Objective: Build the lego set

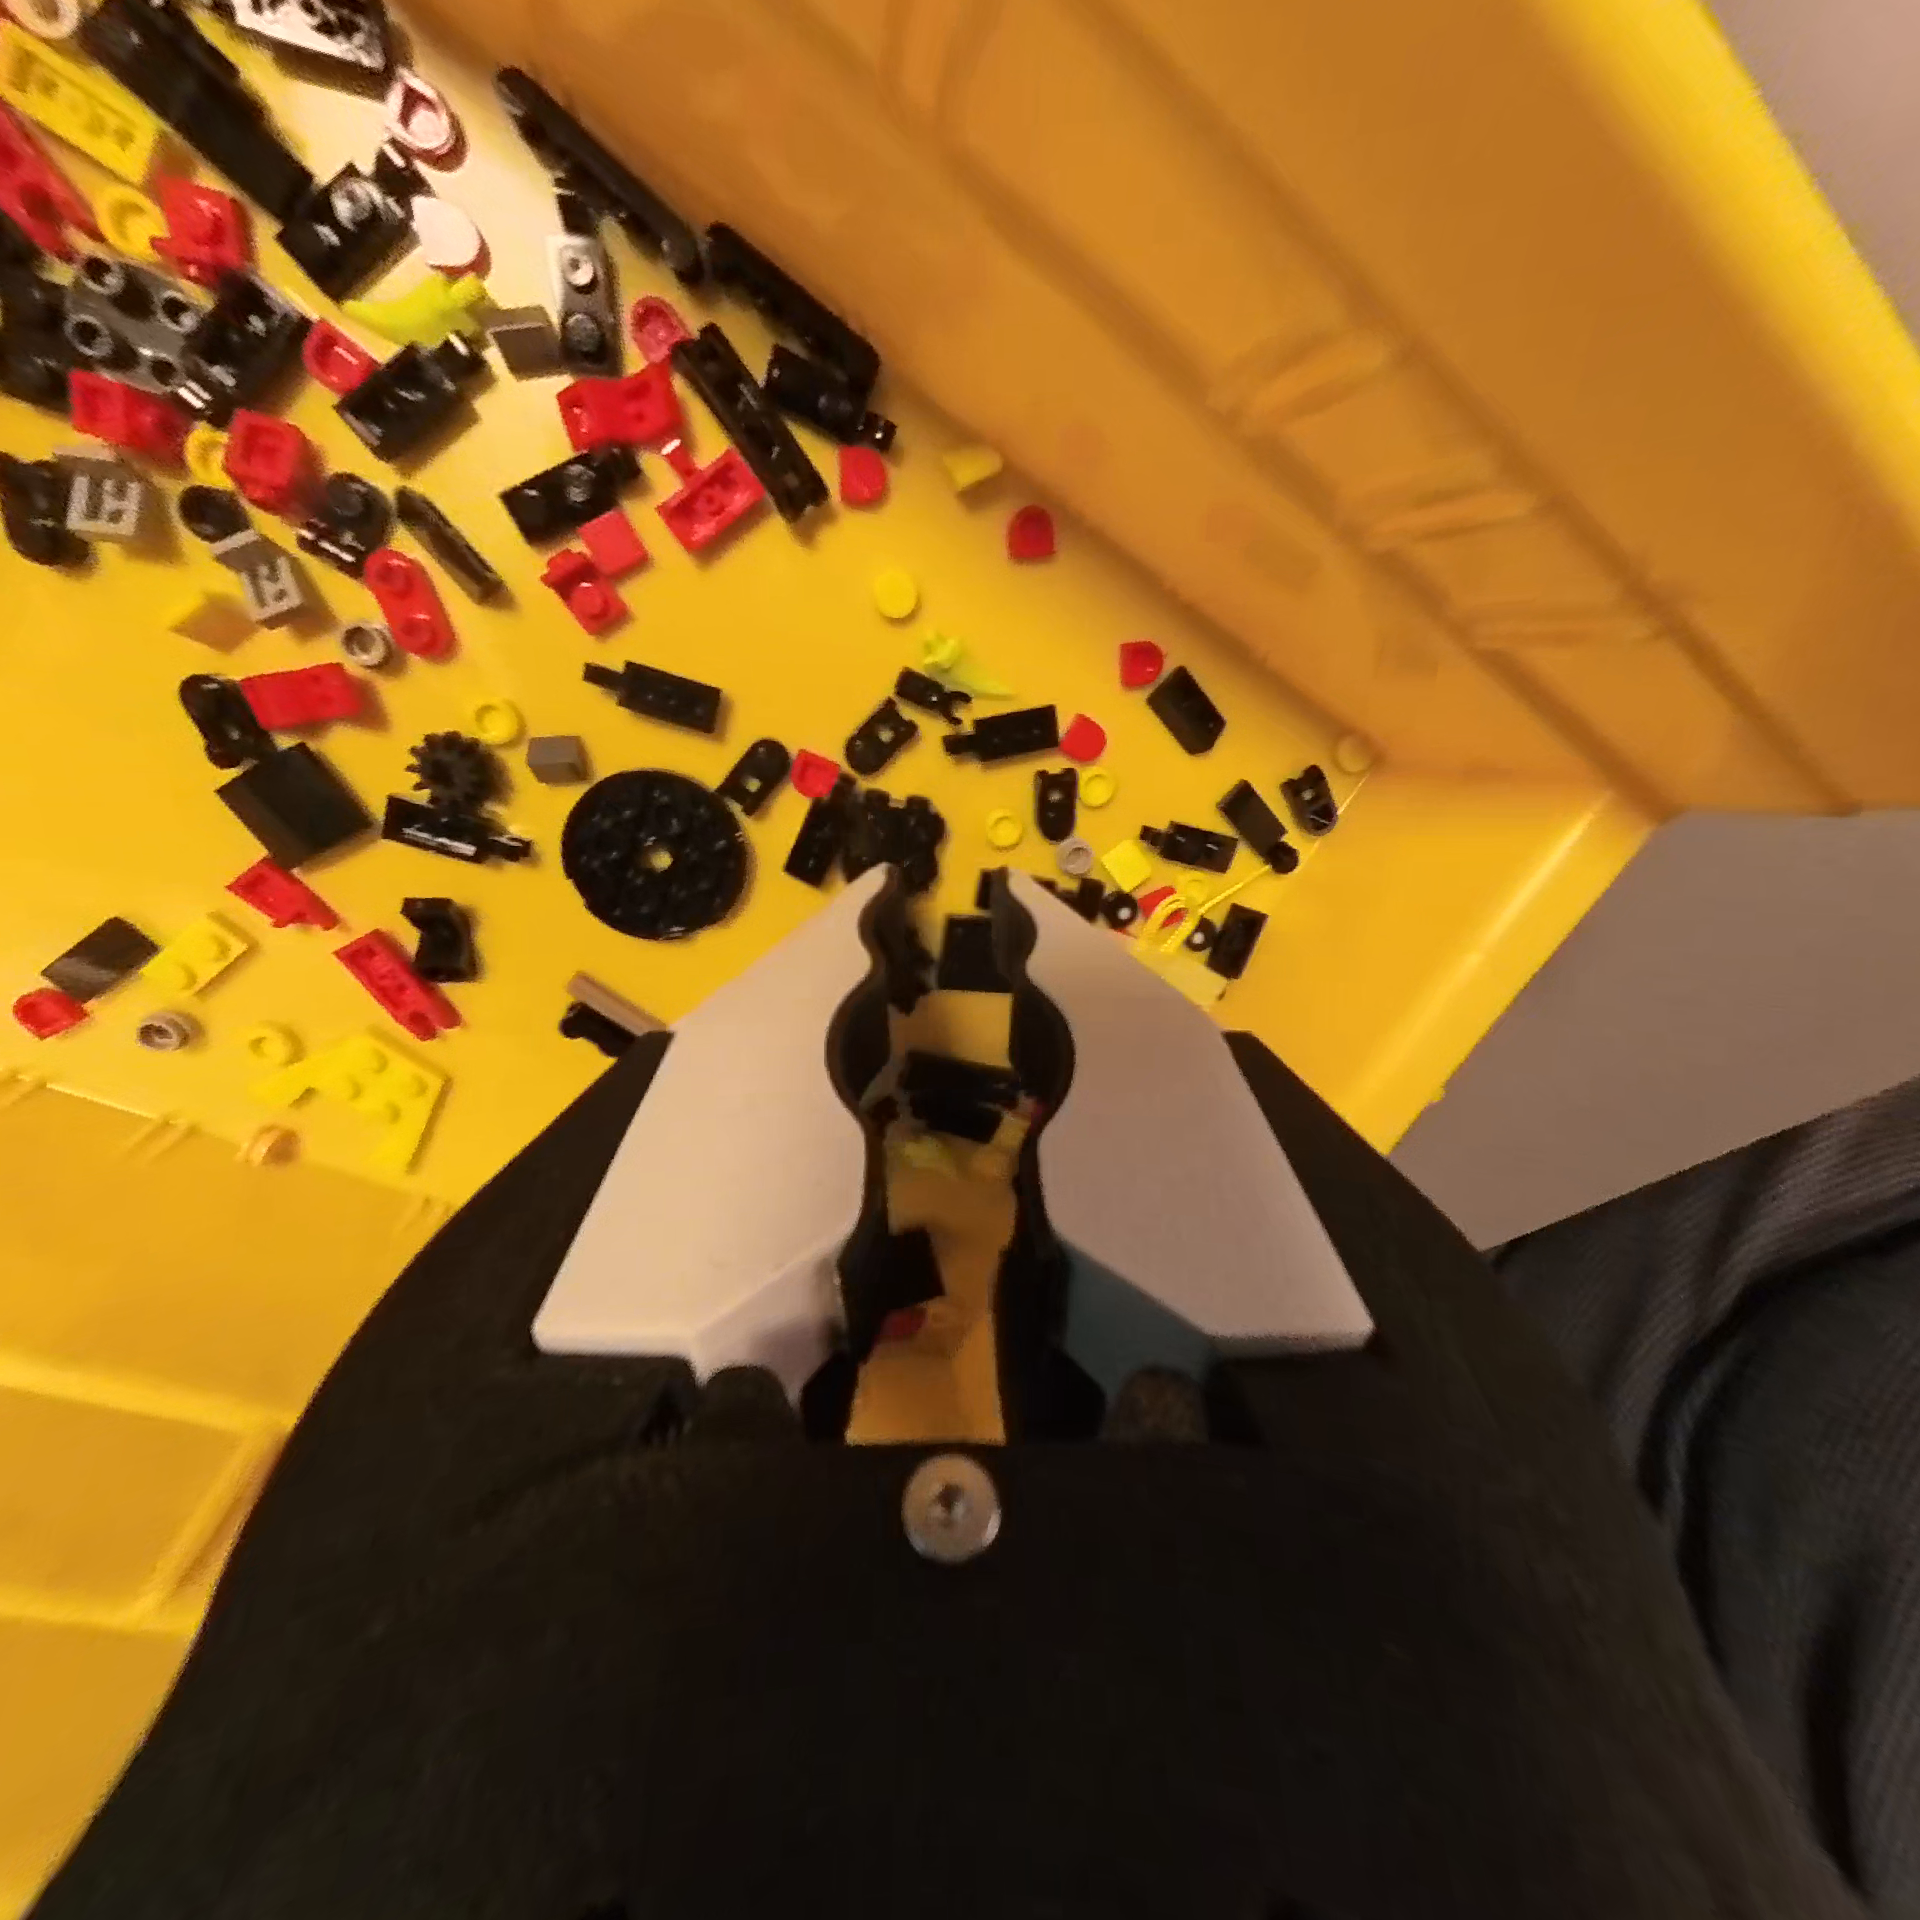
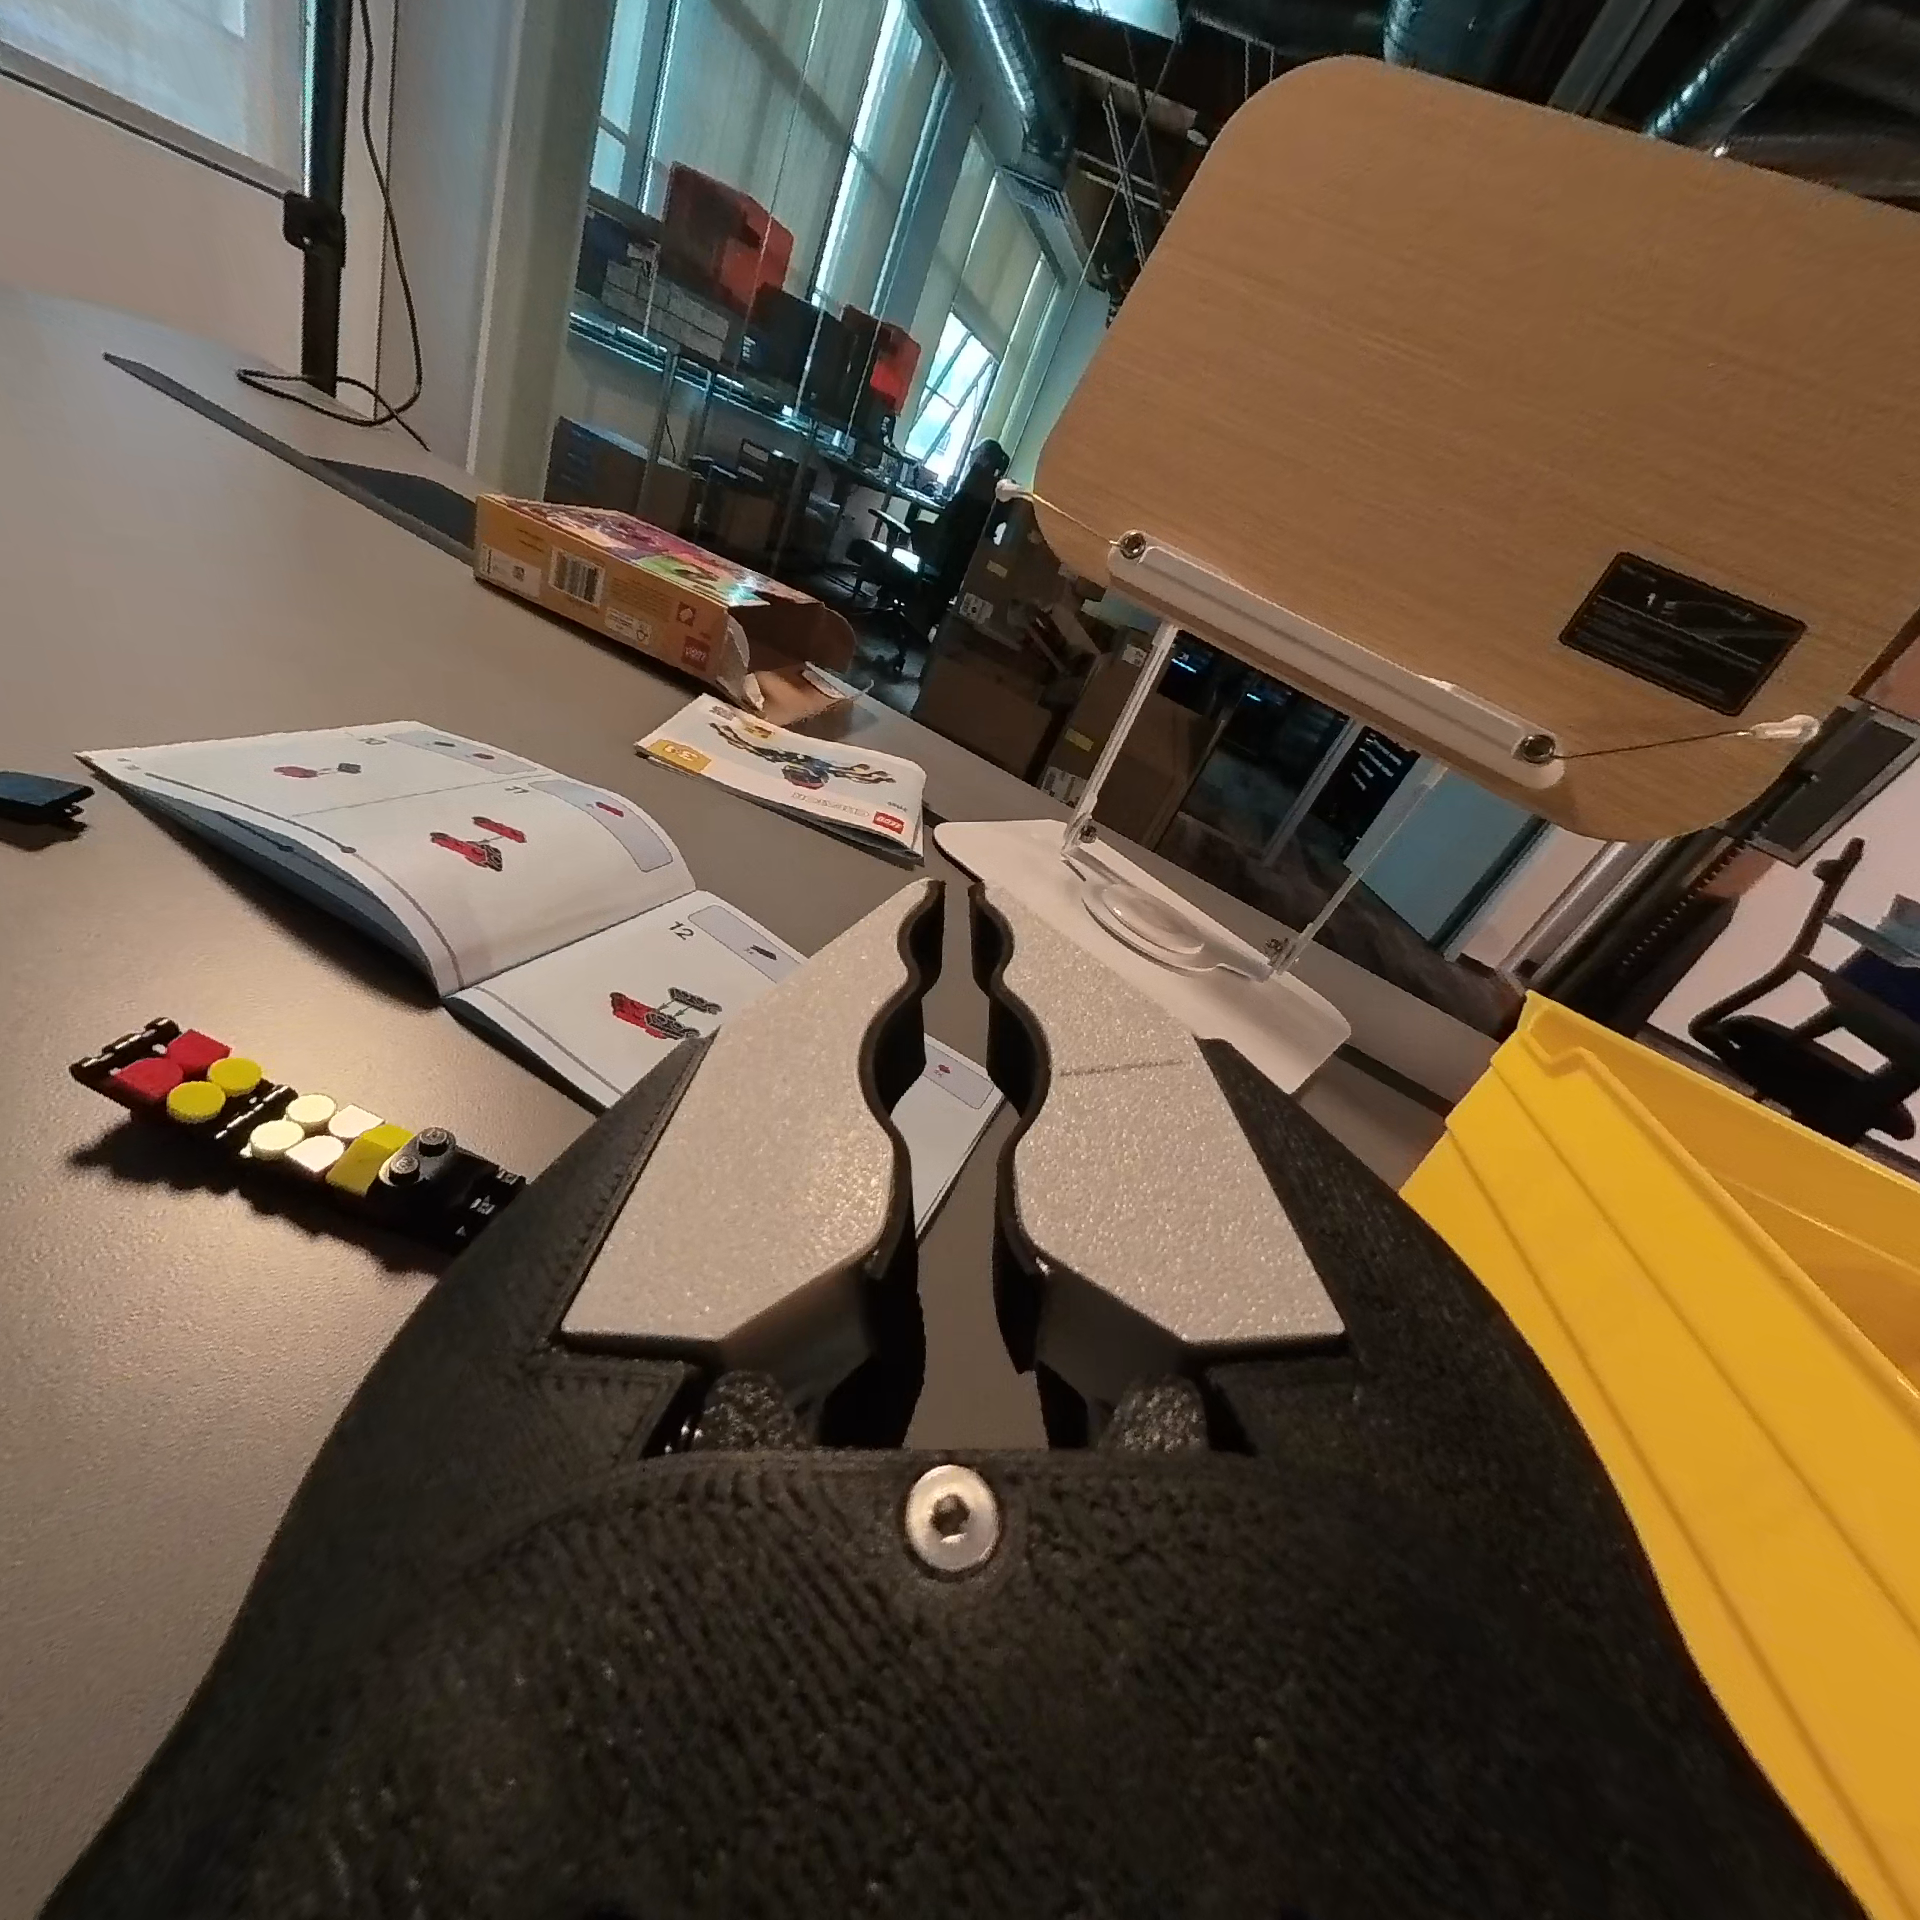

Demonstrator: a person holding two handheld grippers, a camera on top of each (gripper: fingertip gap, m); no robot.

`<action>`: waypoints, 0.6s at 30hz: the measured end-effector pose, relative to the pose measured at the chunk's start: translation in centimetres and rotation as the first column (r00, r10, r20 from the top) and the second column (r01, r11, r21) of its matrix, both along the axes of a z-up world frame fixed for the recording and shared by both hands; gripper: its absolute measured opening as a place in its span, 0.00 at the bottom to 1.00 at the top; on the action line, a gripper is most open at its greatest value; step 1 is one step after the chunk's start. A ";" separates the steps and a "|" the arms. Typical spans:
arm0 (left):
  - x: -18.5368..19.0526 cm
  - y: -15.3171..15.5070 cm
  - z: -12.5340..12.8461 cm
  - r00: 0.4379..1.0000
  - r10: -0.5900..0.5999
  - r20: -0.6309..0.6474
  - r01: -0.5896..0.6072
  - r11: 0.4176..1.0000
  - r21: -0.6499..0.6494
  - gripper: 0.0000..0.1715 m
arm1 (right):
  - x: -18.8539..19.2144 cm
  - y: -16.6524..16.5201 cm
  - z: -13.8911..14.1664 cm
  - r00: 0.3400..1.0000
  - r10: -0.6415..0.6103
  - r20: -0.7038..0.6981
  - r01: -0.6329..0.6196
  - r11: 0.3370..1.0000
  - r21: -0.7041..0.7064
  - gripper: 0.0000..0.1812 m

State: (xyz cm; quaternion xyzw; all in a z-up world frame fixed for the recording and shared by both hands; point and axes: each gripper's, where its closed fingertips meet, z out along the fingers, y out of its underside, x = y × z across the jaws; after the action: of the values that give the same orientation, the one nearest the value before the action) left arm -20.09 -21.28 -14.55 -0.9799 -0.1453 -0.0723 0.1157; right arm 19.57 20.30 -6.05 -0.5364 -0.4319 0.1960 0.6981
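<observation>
Lying flat on table [image 2: 260,623], lego strip [image 2: 296,1127], long axis left-right.

The left gripper [image 1: 940,883] covers part of the pile of pieces [image 1: 862,831] in the yellow bin [image 1: 1143,312], and pieces toward the top left corner are motion-blurred. The right gripper [image 2: 956,888] hides one end of the build [image 2: 301,1127] and a corner of the open booklet [image 2: 416,831]. The bin's far side runs off the frame.

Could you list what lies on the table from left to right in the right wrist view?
Partly built black brick strip with red, yellow and white studs → open light-blue instruction booklet → closed folded booklet → white stand base → yellow plastic bin.
</observation>
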 end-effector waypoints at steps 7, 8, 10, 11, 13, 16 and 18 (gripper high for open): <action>-0.3 -0.5 0.1 1.000 0.002 -0.024 -0.002 1.000 -0.008 0.09 | 0.0 0.0 0.0 1.000 0.000 -0.001 0.000 1.000 0.001 0.01; -0.2 -0.5 0.2 1.000 0.000 -0.024 0.000 1.000 -0.001 0.09 | 0.0 0.0 0.0 1.000 -0.001 -0.001 0.001 1.000 0.001 0.01; 0.0 -0.7 0.2 1.000 -0.003 -0.030 0.003 1.000 0.006 0.09 | 0.1 0.0 0.0 1.000 -0.001 -0.003 0.001 1.000 0.001 0.01; 0.1 -0.8 0.2 0.999 -0.002 -0.033 0.002 1.000 0.010 0.10 | 0.1 0.0 0.0 1.000 0.000 -0.004 0.000 1.000 0.000 0.01; 0.8 -0.8 0.4 1.000 -0.006 -0.003 0.006 0.999 0.035 0.12 | 0.1 0.0 0.1 1.000 0.000 -0.004 0.000 1.000 0.000 0.01; 1.6 -0.7 1.0 1.000 -0.006 0.028 0.004 0.997 0.072 0.13 | 0.0 0.0 0.0 1.000 0.000 -0.001 0.000 1.000 0.000 0.01; 1.4 -1.1 1.2 1.000 -0.011 -0.002 0.011 0.998 0.061 0.13 | 0.0 0.0 0.0 1.000 0.001 0.001 -0.001 1.000 0.000 0.01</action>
State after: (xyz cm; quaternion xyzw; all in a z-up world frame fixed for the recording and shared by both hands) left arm -18.64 -22.37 -13.38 -0.9768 -0.1374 -0.0766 0.1450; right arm 19.56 20.28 -6.07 -0.5362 -0.4327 0.1962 0.6977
